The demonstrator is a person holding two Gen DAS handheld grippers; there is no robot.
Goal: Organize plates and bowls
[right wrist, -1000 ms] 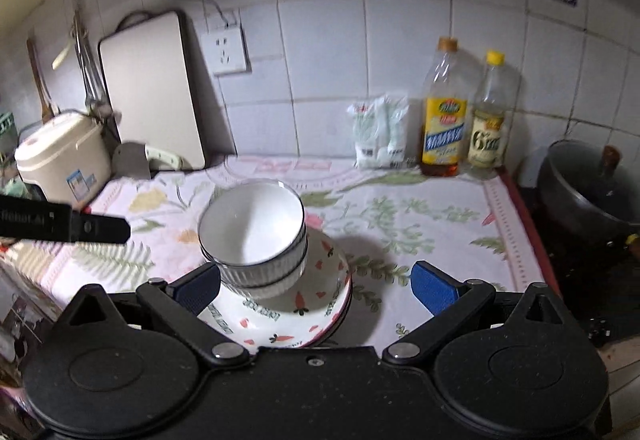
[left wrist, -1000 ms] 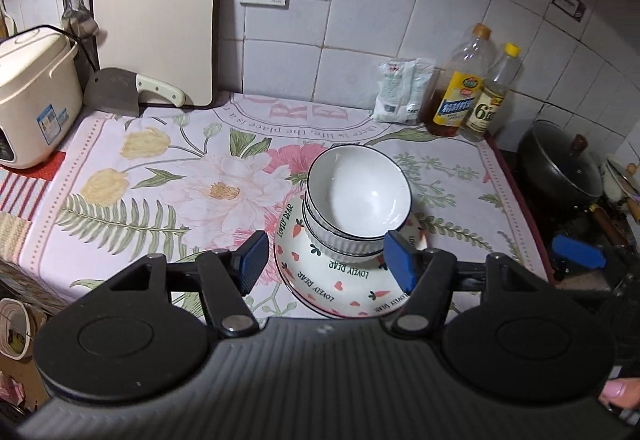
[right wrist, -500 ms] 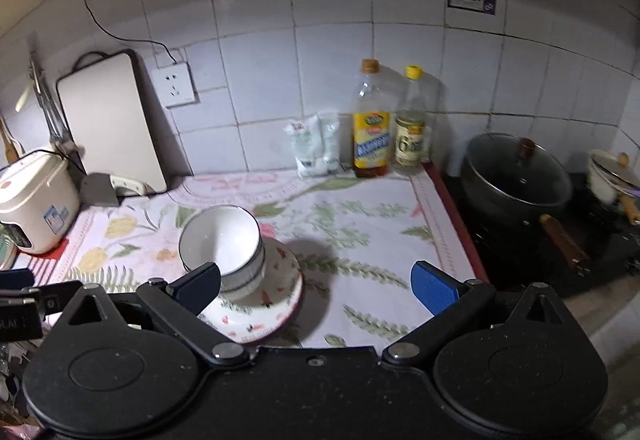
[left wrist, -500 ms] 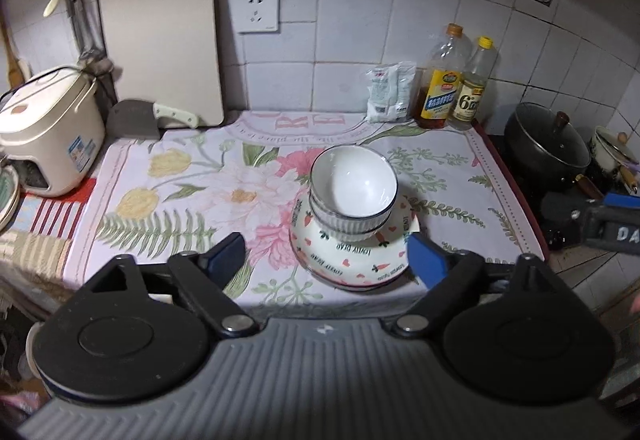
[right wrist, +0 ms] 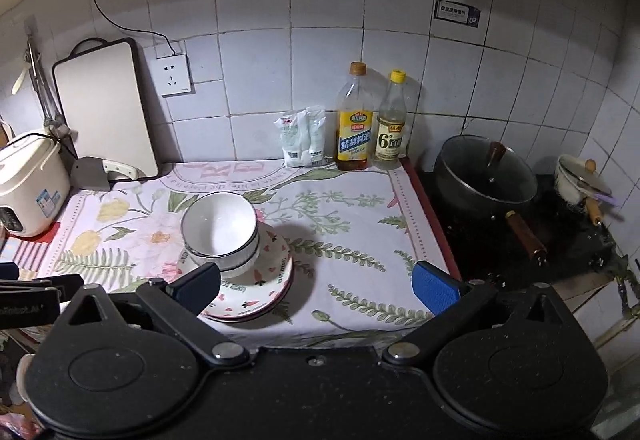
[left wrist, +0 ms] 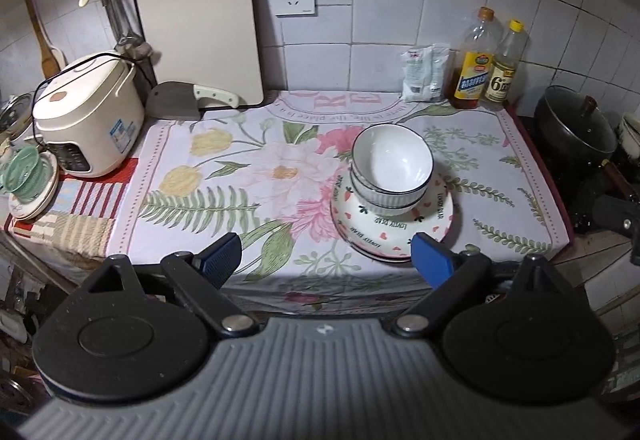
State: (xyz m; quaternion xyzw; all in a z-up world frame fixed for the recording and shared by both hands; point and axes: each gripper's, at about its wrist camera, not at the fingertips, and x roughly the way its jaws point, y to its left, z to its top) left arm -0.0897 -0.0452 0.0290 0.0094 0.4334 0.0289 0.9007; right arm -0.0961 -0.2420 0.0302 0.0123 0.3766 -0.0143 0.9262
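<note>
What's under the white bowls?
The white bowls, two nested together, sit on patterned plates stacked on the floral cloth. The plates' middles are hidden under the bowls, and the exact plate count is unclear.

Two white bowls (left wrist: 392, 168) are nested on a stack of patterned plates (left wrist: 394, 220), set on a flowery cloth (left wrist: 240, 176). Well left of the plates, a rice cooker (left wrist: 86, 116) is parked; behind them two bottles (left wrist: 490, 60) are lined up. The left gripper (left wrist: 324, 260) is held wide apart, nothing between its blue pads.
</note>
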